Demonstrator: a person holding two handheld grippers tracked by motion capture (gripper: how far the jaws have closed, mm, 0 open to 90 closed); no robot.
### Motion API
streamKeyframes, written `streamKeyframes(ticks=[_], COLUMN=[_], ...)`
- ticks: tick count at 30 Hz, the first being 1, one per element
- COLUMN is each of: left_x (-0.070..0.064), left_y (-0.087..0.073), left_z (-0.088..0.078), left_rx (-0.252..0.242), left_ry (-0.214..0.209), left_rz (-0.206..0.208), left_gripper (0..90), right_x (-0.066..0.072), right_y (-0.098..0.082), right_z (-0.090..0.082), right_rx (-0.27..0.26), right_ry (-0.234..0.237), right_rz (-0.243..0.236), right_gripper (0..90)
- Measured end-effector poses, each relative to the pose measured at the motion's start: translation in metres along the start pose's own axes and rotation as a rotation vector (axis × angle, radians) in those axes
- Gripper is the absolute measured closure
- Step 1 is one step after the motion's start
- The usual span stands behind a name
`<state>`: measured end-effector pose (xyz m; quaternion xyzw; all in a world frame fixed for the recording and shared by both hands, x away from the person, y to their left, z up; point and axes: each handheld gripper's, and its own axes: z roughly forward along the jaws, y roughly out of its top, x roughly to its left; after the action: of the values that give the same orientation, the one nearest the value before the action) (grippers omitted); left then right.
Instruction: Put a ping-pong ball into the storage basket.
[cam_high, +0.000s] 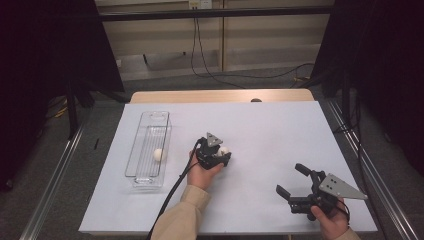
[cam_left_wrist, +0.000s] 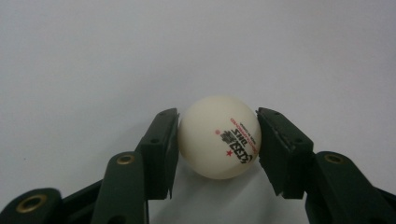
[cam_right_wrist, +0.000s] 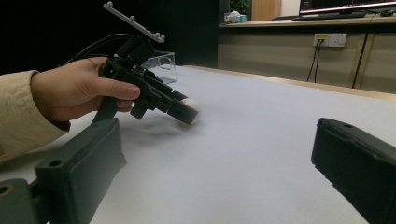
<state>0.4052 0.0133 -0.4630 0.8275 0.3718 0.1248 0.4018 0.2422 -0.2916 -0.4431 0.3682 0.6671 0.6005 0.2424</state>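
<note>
Now the left gripper (cam_high: 221, 152) has its jaws pinched on the ball (cam_left_wrist: 219, 137), resting on the worktop (cam_high: 270, 130) right of the clear bin (cam_high: 148, 150), while the right gripper's (cam_high: 295, 181) jaws gape empty, farther away

A small white table-tennis ball (cam_left_wrist: 219, 137), printed with red and black lettering and a red star, is seen resting on the white table surface. It is pinched at both sides between two dark pads, its printed face turned toward the lens.

Beige sleeve (cam_high: 180, 217); black gripper (cam_high: 223, 151) with grey 3-cornered plate.
</note>
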Motion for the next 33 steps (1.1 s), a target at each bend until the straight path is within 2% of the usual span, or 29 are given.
streamKeyframes(ticks=[13,24,33], left_x=[0.001,0.001,0.002], left_y=[0.0,0.0,0.003], left_z=[-0.002,-0.004,-0.013], left_rx=[0.007,0.018,0.019], left_ry=[-0.002,-0.009,-0.018], left_rz=[0.001,-0.016,-0.038], left_gripper=[51.0,51.1,51.1], right_x=[0.0,0.0,0.0], right_y=[0.0,0.0,0.0], right_z=[0.0,0.0,0.0], right_rx=[-0.003,-0.002,-0.001], right_ry=[0.0,0.0,0.001], right_rz=[-0.004,-0.002,-0.003], right_gripper=[1.8,1.8,1.8])
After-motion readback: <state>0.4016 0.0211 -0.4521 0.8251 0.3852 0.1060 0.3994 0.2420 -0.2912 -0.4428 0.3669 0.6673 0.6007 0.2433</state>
